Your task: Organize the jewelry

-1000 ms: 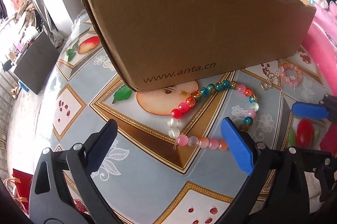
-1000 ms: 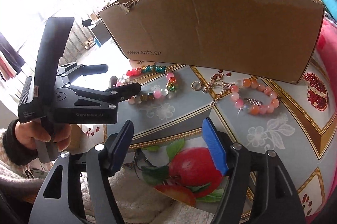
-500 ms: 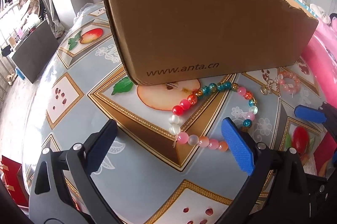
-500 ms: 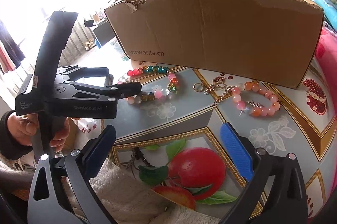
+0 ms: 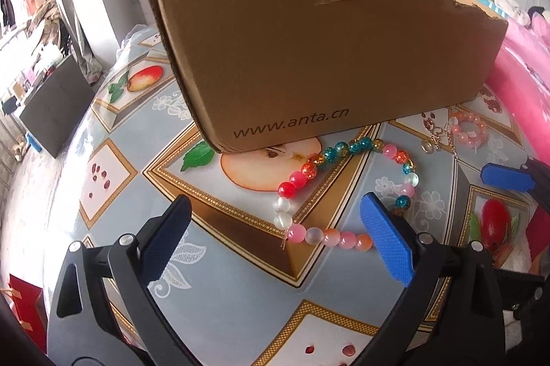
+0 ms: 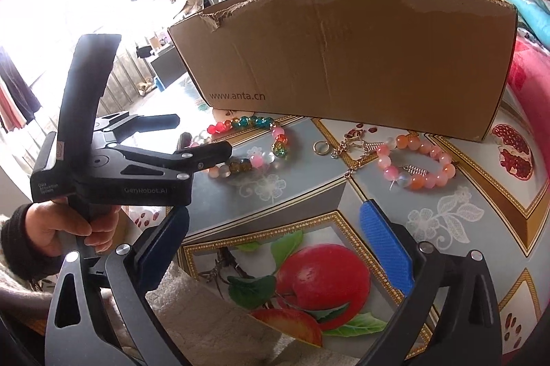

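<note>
Both released: left hand-held gripper (image 5: 275, 235) just short of multicoloured glass-bead bracelet (image 5: 347, 190); right hand-held gripper (image 6: 275, 242) empty, pink-orange bead bracelet (image 6: 417, 165) ahead on worktop (image 6: 302, 190).

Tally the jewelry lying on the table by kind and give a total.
Beaded bracelets: 2 (the multicoloured bracelet, the pink bracelet)
Gold chains with a clasp and ring: 1 (the chain)
Total: 3, all on the tablecloth in front of the cardboard box.
</note>
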